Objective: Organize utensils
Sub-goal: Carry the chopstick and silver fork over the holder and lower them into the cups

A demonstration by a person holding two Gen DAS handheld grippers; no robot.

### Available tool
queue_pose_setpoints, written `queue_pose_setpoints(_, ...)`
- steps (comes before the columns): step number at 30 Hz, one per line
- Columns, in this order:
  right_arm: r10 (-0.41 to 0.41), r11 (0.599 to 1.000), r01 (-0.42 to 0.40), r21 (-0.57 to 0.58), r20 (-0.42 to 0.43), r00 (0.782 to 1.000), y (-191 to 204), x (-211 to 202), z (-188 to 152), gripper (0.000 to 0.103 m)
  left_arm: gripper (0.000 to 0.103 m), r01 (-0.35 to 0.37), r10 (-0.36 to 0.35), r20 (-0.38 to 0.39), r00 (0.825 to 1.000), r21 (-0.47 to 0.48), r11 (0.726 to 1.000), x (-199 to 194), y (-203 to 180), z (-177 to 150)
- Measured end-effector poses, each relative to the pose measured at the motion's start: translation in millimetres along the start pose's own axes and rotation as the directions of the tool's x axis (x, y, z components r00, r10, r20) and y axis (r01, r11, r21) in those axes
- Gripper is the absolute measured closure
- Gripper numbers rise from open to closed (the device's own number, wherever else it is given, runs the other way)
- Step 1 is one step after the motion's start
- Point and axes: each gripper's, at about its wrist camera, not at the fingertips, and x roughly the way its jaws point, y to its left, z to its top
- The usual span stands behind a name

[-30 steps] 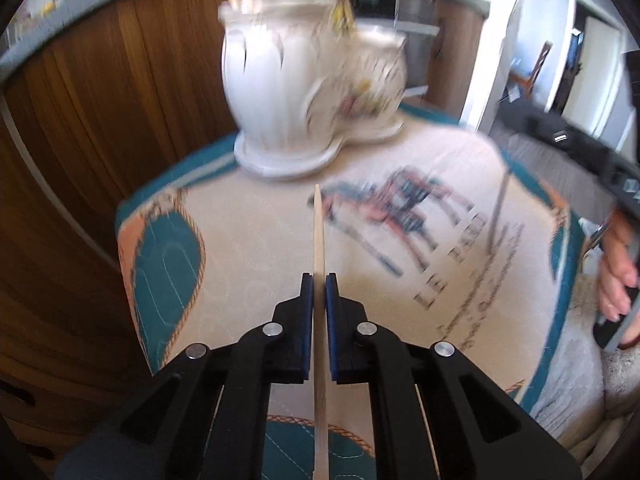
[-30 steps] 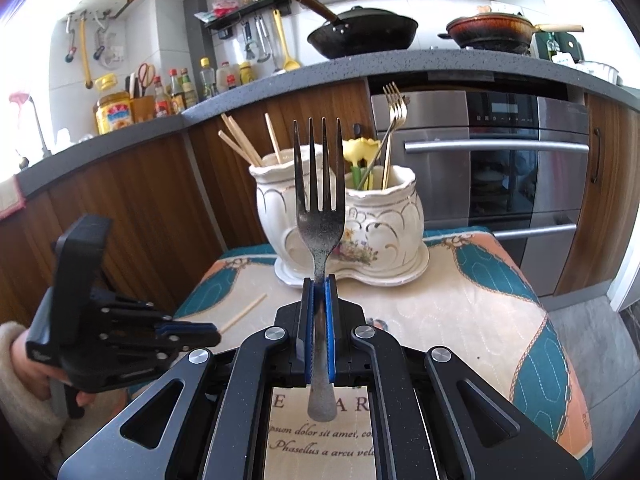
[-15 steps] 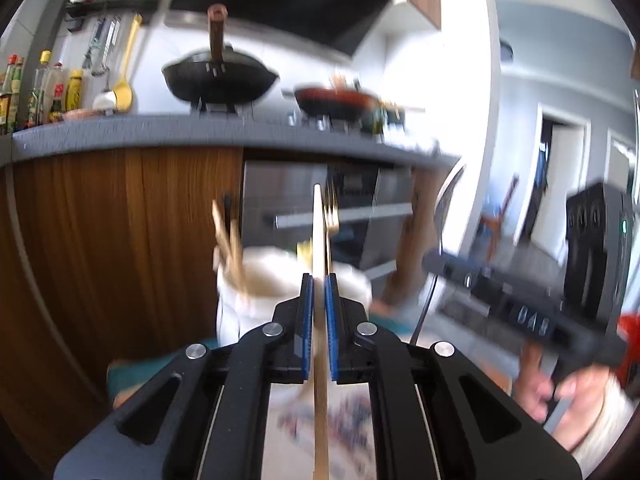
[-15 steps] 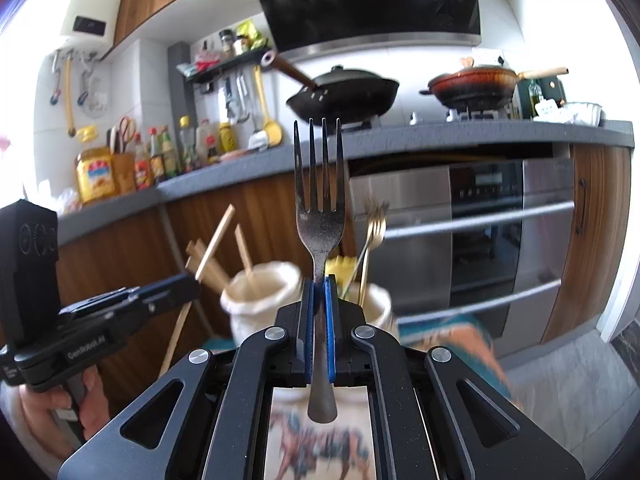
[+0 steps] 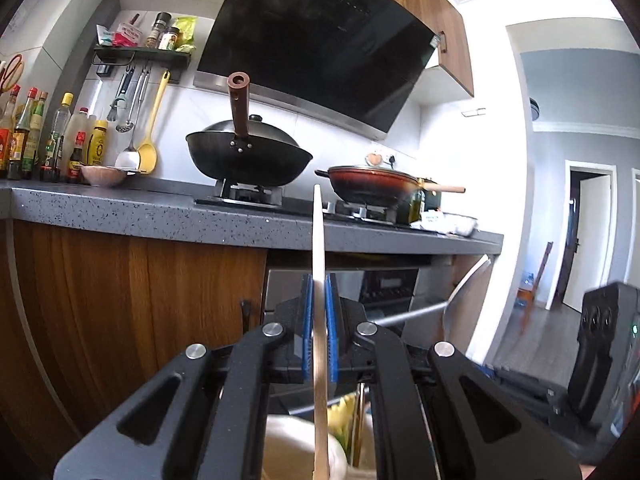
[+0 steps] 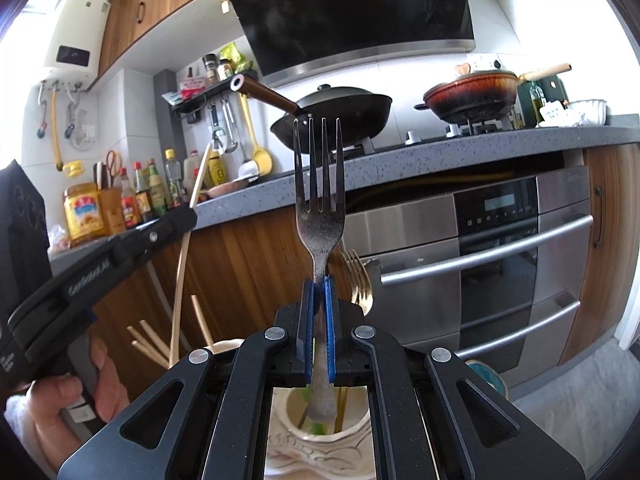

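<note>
My left gripper (image 5: 319, 312) is shut on a wooden chopstick (image 5: 319, 240), held upright over a white ceramic holder (image 5: 296, 444); the chopstick's lower end hangs above the holder's mouth. My right gripper (image 6: 319, 312) is shut on a steel fork (image 6: 319, 184), tines up, its handle end above the mouth of the second white holder (image 6: 320, 444). In the right wrist view the left gripper (image 6: 120, 248) stands at the left with its chopstick (image 6: 188, 256) over several chopsticks (image 6: 150, 340) standing in the other pot. A gold fork (image 6: 358, 280) stands in the right pot.
A grey counter (image 5: 160, 208) with wooden cabinet fronts (image 5: 140, 300) stands behind. On it are a black wok (image 5: 248, 156), a red pan (image 5: 376, 184) and bottles (image 5: 40, 136). A steel oven (image 6: 500, 264) is at the right. A doorway (image 5: 584, 236) is at the far right.
Both grippers have risen and tilted up, carrying the chopstick and the fork from table level to above the holders. The cloth-covered table has dropped out of view.
</note>
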Motion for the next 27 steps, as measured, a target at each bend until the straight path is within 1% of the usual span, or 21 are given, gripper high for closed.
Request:
queue_pose_setpoints(4,0.004,1.0,-0.004,-0.006,-0.015,1.0,-1,8,-8,0.097,0.097,-0.042,0.041,0.015,0.999,0.06,0.997,12,-7,-8)
queue_pose_setpoints(8,-0.003,1.0,0.002,-0.029,-0.049,0.999,1,16,-17,0.097,0.097,-0.056,0.057,-0.003,0.998,0.121,0.991,17,-12,-23)
queue_pose_setpoints(11,-0.012,0.999,0.008,-0.05,-0.08,0.997,2,21,-25,0.097,0.097,-0.053,0.056,-0.021,0.998,0.125,0.991,14,-9,-30)
queue_pose_setpoints(13,-0.018,0.998,0.013,-0.056,-0.1,0.995,2,24,-29,0.097,0.097,-0.056,0.059,-0.024,0.998,0.121,0.991,9,-6,-32)
queue_pose_setpoints(17,-0.026,0.998,0.018,-0.059,-0.128,0.991,2,28,-36,0.097,0.095,-0.053,0.06,-0.054,0.997,0.119,0.991,2,-2,-34)
queue_pose_setpoints(18,-0.026,0.998,0.018,-0.062,-0.135,0.99,2,29,-38,0.097,0.093,-0.04,0.049,-0.071,0.996,0.118,0.992,0,-2,-34)
queue_pose_setpoints(19,-0.029,0.998,0.02,-0.066,-0.141,0.99,2,30,-39,0.097,0.083,-0.036,0.046,-0.078,0.996,0.119,0.992,-2,-2,-34)
queue_pose_setpoints(21,-0.033,0.997,0.021,-0.073,-0.159,0.987,2,33,-42,0.097,0.07,-0.036,0.046,-0.079,0.996,0.128,0.991,-8,-5,-36)
queue_pose_setpoints(25,-0.049,0.996,0.034,-0.078,-0.195,0.98,0,42,-49,0.097,0.066,-0.036,0.05,-0.092,0.994,0.142,0.989,-12,-8,-39)
queue_pose_setpoints(27,-0.055,0.996,0.039,-0.075,-0.215,0.975,-1,47,-52,0.097,0.065,-0.032,0.047,-0.104,0.993,0.142,0.989,-13,-8,-39)
